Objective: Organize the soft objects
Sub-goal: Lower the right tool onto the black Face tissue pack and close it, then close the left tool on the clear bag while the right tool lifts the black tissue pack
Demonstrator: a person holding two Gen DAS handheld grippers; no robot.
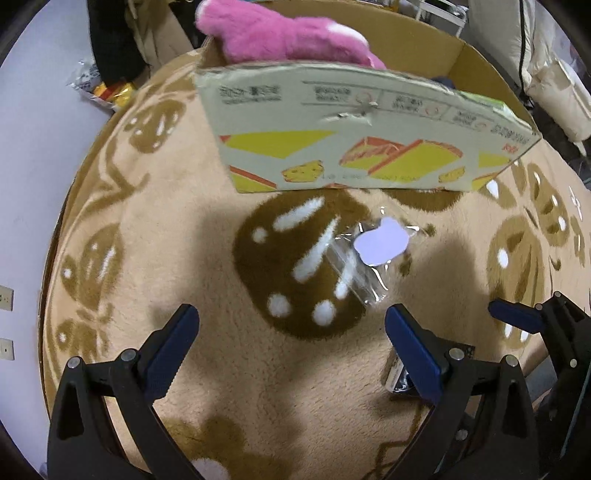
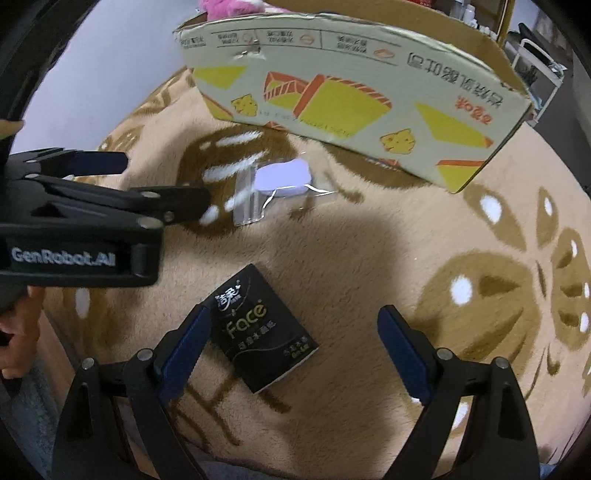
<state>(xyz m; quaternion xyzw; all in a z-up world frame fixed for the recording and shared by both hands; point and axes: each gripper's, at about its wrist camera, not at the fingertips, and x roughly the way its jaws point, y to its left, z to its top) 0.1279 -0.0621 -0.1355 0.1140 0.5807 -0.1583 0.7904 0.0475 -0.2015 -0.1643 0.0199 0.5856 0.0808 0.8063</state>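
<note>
Black tissue pack (image 2: pixel 264 328) is seen flat on the beige blanket (image 2: pixel 369 258), touching the left finger of the right gripper (image 2: pixel 291 345), whose jaws are spread apart. Ahead of the equally spread left gripper (image 1: pixel 291 343), a clear bag (image 1: pixel 373 251) is seen, a cardboard box (image 1: pixel 362 129) with a pink plush (image 1: pixel 280 33) beyond.

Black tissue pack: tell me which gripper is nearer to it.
Right. The right gripper has its open jaws around the black tissue pack on the blanket; the left gripper hangs open off to its left.
</note>
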